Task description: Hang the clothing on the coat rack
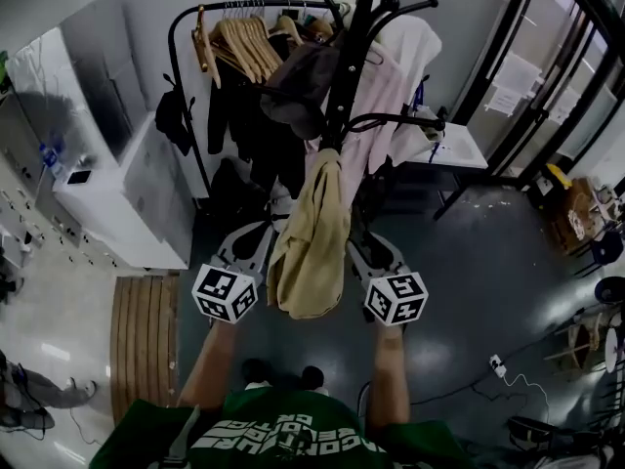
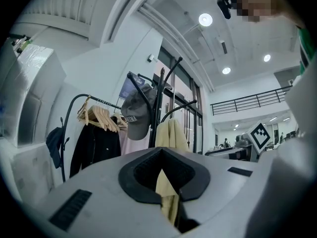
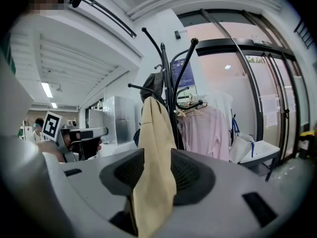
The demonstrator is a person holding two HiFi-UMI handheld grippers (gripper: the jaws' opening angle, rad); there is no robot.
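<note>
A tan garment (image 1: 311, 247) hangs from a side hook of the black coat rack (image 1: 356, 37) and drapes down between my two grippers. My left gripper (image 1: 256, 237) stands at its left edge and my right gripper (image 1: 373, 250) at its right edge. In the left gripper view a narrow strip of the garment (image 2: 167, 195) lies in the jaw gap, with a dark space beside it. In the right gripper view a wider fold of the garment (image 3: 151, 182) runs from the hook down through the widely spread jaws. Both grippers look open, with cloth lying loose between the jaws.
Behind the coat rack stands a clothes rail (image 1: 186, 47) with wooden hangers (image 1: 244, 42), dark clothes and a pink shirt (image 1: 376, 91). A grey cap (image 1: 298, 81) hangs on the rack. A white cabinet (image 1: 117, 189) and a wooden bench (image 1: 146, 330) are at the left, a white table (image 1: 464, 149) at the right.
</note>
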